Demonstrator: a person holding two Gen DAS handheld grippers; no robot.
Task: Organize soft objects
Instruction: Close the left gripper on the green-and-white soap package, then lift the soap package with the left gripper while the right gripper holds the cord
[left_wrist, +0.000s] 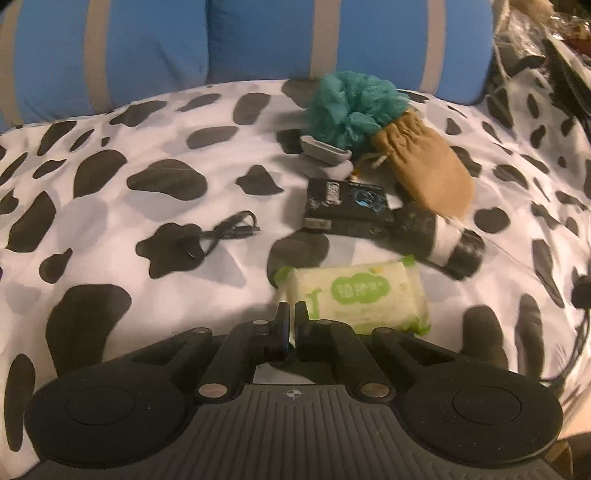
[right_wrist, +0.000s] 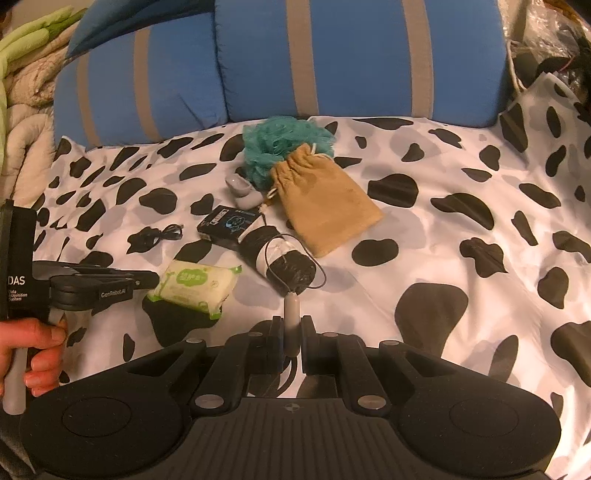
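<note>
A green-and-white wipes pack (left_wrist: 354, 295) (right_wrist: 195, 286) lies on the cow-print bedsheet (left_wrist: 129, 258) (right_wrist: 461, 221). My left gripper (left_wrist: 293, 314) (right_wrist: 157, 275) is shut, pinching the pack's near left corner seam. My right gripper (right_wrist: 291, 325) is shut on a small grey plug (right_wrist: 291, 314) whose thin black cord (right_wrist: 322, 277) loops over a black roll (right_wrist: 284, 262) (left_wrist: 443, 236). Farther back lie a teal bath pouf (left_wrist: 351, 103) (right_wrist: 284, 144) and a tan drawstring pouch (left_wrist: 424, 162) (right_wrist: 325, 206).
A black box (left_wrist: 347, 206) (right_wrist: 229, 223), a small grey case (left_wrist: 325, 151) (right_wrist: 243, 188) and a coiled black cable (left_wrist: 221, 232) (right_wrist: 162, 234) lie among them. Blue striped pillows (left_wrist: 258, 37) (right_wrist: 351, 55) bound the back. A hand (right_wrist: 33, 350) holds the left gripper's handle.
</note>
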